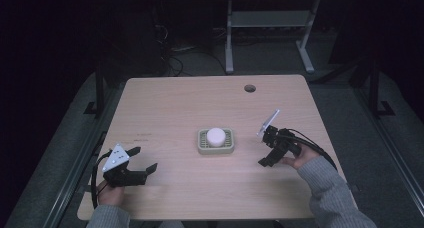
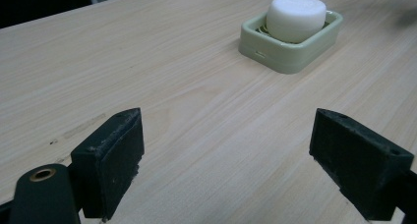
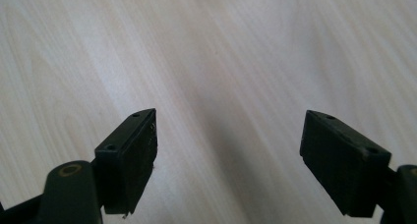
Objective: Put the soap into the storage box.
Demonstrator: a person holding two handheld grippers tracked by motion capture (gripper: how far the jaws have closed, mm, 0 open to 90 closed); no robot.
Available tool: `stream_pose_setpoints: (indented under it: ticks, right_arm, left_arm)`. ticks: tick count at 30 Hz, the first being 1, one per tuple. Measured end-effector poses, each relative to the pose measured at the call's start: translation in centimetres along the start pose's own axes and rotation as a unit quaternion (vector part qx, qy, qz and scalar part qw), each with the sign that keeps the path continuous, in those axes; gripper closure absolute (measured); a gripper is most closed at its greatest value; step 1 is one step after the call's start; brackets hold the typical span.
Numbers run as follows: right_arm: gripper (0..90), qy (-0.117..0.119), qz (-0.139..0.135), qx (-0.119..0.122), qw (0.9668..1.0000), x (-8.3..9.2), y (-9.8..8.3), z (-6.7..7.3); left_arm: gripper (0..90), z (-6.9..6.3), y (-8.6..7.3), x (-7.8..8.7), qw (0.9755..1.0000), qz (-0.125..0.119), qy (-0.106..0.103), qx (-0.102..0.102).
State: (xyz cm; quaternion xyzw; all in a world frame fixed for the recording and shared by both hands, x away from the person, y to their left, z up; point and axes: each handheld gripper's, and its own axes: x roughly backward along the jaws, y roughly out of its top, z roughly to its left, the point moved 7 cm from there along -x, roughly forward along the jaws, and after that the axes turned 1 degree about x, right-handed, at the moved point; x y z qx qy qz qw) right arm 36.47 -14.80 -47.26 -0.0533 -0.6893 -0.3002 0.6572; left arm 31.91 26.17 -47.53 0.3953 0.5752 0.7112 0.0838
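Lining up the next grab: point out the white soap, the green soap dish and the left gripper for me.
white soap [image 2: 296, 16], left gripper view, on its rounded front side.
green soap dish [image 2: 278, 56], left gripper view, on its near outer wall.
left gripper [image 1: 141, 159], high view, midway between its open jaws.

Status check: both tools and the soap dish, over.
Left tool open, empty, near table's left front. Right tool open, empty, right of the green soap dish. White soap sits in dish, untouched. Nothing between tools and dish.
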Motion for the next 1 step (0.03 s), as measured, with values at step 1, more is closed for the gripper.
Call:
stream_pose_setpoints:
  ticks: [1]
  right_arm:
    - [21.3,0.001,-0.001,-0.001,1.0,-0.04,-0.3,0.17]
  left_arm:
    - [12.8,-0.02,0.0,-0.02,1.0,0.0,0.0,0.0]
